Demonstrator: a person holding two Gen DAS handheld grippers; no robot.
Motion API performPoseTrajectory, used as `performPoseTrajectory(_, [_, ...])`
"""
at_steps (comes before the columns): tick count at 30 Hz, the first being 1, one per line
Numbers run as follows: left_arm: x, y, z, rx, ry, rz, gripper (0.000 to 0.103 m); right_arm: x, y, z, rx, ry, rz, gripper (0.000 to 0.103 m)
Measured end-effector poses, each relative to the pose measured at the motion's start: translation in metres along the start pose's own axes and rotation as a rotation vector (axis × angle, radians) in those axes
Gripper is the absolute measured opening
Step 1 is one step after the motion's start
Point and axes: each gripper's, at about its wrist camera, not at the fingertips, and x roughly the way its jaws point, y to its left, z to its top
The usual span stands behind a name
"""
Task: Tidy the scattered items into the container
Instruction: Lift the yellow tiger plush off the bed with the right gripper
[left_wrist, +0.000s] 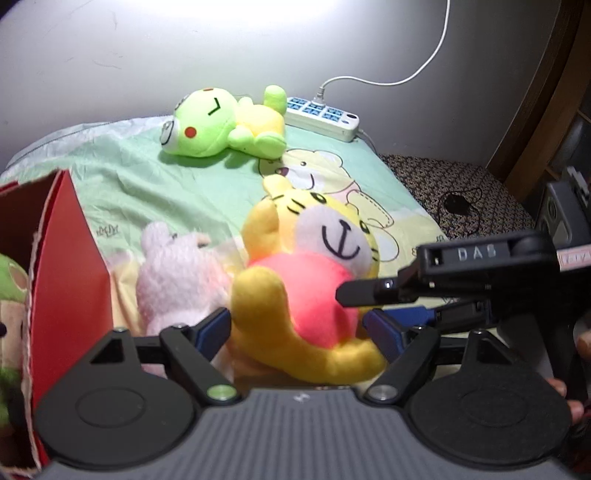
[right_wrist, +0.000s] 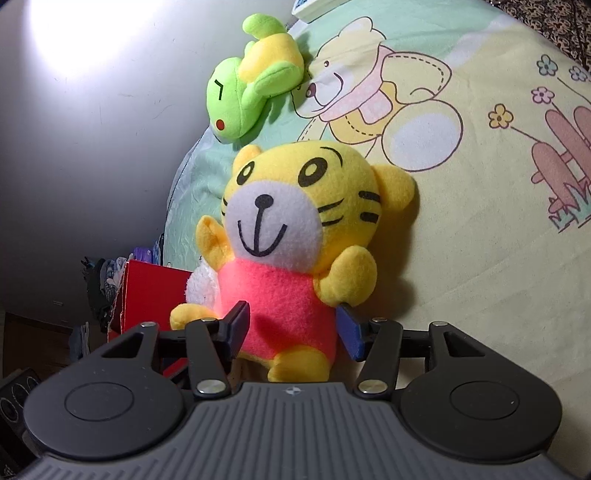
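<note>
The tiger toy (right_wrist: 291, 236) lay on the bed (right_wrist: 480, 221) straight ahead of the right claw (right_wrist: 291, 326), its pink belly sitting between the two blue pads (right_wrist: 349, 332). The near pad pressed into the pink cloth on one side, and the other met the toy under its raised arm, so the right claw seemed to be pinching the toy's body, though how firmly could not be told. The left claw (left_wrist: 299, 328) stood spread around the same toy's lower body and yellow leg, its pads close beside the plush without clearly squeezing it.

The toy looked light, soft and squashy; it would likely give under pressure and flop, so the thick belly seemed the best place to grip, not a thin arm or ear. A pale pink toy (left_wrist: 177, 273) lay just left of the left claw, and the red box (left_wrist: 66, 258) stood further left. A green frog toy (left_wrist: 225, 123) lay well beyond both claws.
</note>
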Motion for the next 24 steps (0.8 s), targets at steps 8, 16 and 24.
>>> performPoseTrajectory(8, [0.023, -0.006, 0.005, -0.009, 0.005, 0.019, 0.081, 0.008, -0.018, 0.011, 0.104, -0.019, 0.044, 0.058])
performPoseTrajectory(16, [0.042, 0.001, 0.015, -0.033, 0.034, -0.023, 0.084, 0.023, -0.014, 0.026, 0.069, -0.035, 0.069, 0.070])
performPoseTrajectory(24, [0.048, -0.009, 0.010, 0.014, 0.051, -0.012, 0.084, 0.036, -0.007, 0.030, 0.028, 0.000, 0.082, 0.059])
